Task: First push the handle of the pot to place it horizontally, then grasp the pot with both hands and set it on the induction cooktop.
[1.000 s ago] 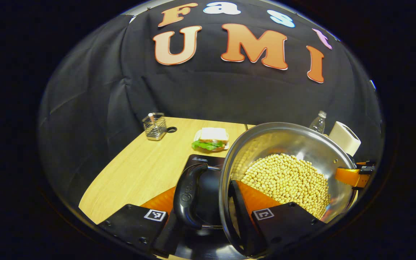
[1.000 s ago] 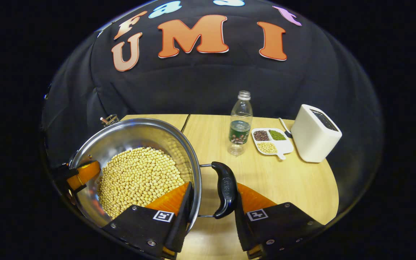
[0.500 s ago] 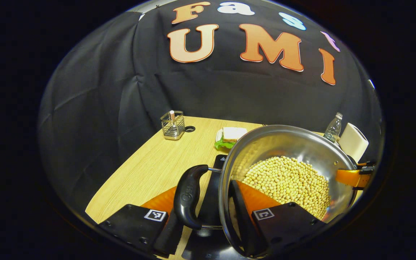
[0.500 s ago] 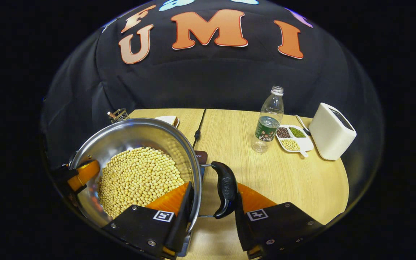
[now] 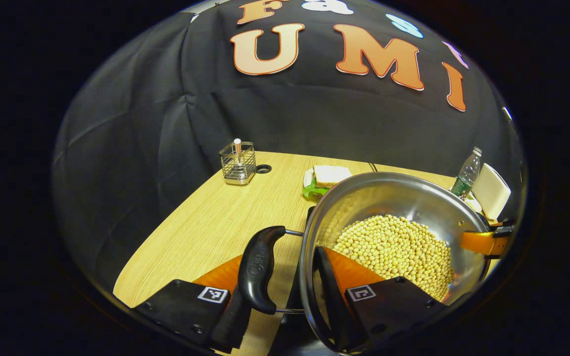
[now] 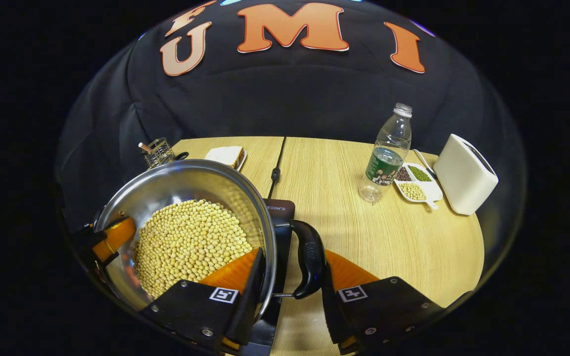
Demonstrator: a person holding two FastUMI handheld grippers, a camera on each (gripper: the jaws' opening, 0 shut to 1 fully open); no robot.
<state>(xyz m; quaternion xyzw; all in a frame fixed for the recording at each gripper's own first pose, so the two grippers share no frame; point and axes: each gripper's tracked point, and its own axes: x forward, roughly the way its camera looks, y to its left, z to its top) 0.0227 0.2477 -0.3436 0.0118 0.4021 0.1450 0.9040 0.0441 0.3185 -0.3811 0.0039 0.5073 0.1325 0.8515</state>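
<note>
The wooden table [image 6: 374,237] spreads wide under everything, and the steel pot [image 6: 166,193] hangs above it, full of soybeans [image 6: 191,242], held up by both grippers over the near part of the black cooktop [image 6: 277,212], whose edge peeks out beneath the rim; I cannot tell whether the pot's base touches it. In the right gripper view, the right gripper [image 6: 289,291] is clamped across the pot's rim and black handle [image 6: 309,259], one finger inside the wall against the beans, the other outside behind the handle. In the left gripper view, the left gripper [image 5: 285,296] grips the same way on the opposite handle [image 5: 258,269], one finger inside, one outside. Farther back stand a white box [image 6: 465,175], a bottle [image 6: 386,153], a wire caddy [image 5: 238,162], a sandwich [image 5: 329,175] and a small divided dish [image 6: 416,182] of beans.
</note>
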